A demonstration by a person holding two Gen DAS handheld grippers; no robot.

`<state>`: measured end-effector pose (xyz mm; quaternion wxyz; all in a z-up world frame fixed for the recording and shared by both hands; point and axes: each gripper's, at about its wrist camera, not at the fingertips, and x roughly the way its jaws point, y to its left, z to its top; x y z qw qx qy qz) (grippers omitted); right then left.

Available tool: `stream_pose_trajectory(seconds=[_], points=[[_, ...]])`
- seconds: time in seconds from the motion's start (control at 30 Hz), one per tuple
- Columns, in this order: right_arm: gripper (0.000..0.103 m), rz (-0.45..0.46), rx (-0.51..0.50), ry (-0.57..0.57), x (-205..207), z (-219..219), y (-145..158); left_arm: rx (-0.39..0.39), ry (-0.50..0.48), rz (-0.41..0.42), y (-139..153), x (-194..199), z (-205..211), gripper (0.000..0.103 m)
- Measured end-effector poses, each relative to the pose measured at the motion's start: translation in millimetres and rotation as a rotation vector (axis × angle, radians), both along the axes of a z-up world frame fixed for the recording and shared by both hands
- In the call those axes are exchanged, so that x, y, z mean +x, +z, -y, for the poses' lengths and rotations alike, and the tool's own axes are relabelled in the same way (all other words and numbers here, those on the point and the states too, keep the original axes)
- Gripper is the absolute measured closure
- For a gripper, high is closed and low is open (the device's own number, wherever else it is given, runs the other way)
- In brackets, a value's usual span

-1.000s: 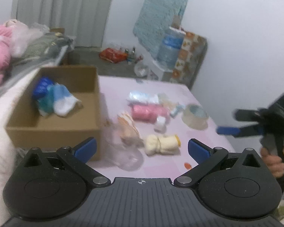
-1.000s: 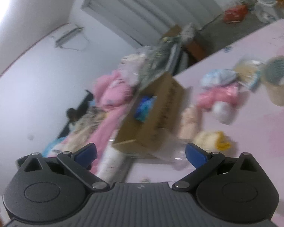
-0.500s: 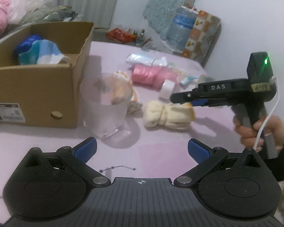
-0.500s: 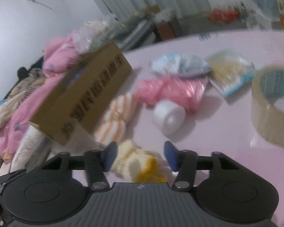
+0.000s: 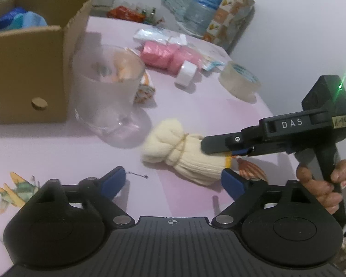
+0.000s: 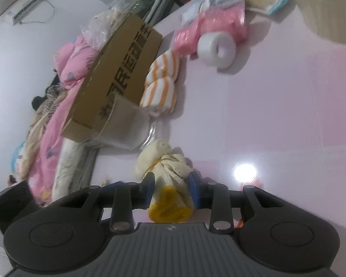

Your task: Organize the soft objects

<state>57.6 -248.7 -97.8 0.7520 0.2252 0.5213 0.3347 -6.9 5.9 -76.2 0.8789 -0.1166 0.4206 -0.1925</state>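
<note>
Pink surface (image 5: 57,152); box (image 5: 27,73) at 10 o'clock, clear cup (image 5: 106,92) beside it. Cream sock roll (image 5: 184,152) lies at centre. Right tongs (image 6: 170,191) have just been closing, pads now against the roll's sides. Left tongs (image 5: 177,180) also closing, apart, gripping nothing; one finger (image 5: 233,181) at the roll's near end.

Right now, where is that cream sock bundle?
The cream sock bundle lies on the pink table, just right of the clear plastic cup, with the right claw closing around its yellow end.
</note>
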Motion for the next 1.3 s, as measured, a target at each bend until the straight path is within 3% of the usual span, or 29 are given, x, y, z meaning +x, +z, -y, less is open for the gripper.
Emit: stream_pose_trajectory(seconds=[0.07,0.23,0.3,0.37,0.53,0.7,0.83,1.03,1.17,1.3], points=[[0.045,0.004,0.002,-0.015,-3.4,-0.9,2.1,-0.015,-0.010,-0.015,-1.0,0.2,-1.5,0.026],[0.045,0.069,0.048,-0.095,-3.9,6.3,14.9,-0.068,-0.033,-0.028,1.4,-2.5,-5.4,0.028],[0.045,0.090,0.062,-0.121,-0.5,5.4,16.0,-0.076,-0.042,-0.022,2.8,-1.5,-3.4,0.027],[0.045,0.088,0.062,-0.132,4.1,1.4,12.1,-0.080,-0.051,-0.026,2.8,1.3,-0.3,0.018],[0.045,-0.042,0.106,-0.096,7.5,-11.7,-13.9,-0.097,-0.054,-0.043,-2.1,9.6,2.5,0.006],[0.045,-0.162,0.221,-0.068,0.1,-12.0,-28.2,-0.111,-0.042,-0.068,-7.6,13.8,-2.3,0.006],[0.045,-0.189,0.261,-0.069,0.0,-9.4,-32.3,-0.079,-0.028,-0.035,-4.6,13.5,-1.5,0.013],[0.044,-0.072,0.230,-0.126,15.0,1.7,-9.0,-0.077,0.006,-0.036,-7.8,20.8,-2.8,0.033],[0.031,0.022,0.173,-0.111,30.3,-10.0,5.3,-0.040,0.008,-0.025,-8.6,23.6,-1.9,0.050],[0.030,0.084,0.116,-0.076,52.5,-31.8,13.4,-0.070,0.021,-0.036,-9.6,21.4,-10.6,0.052]])
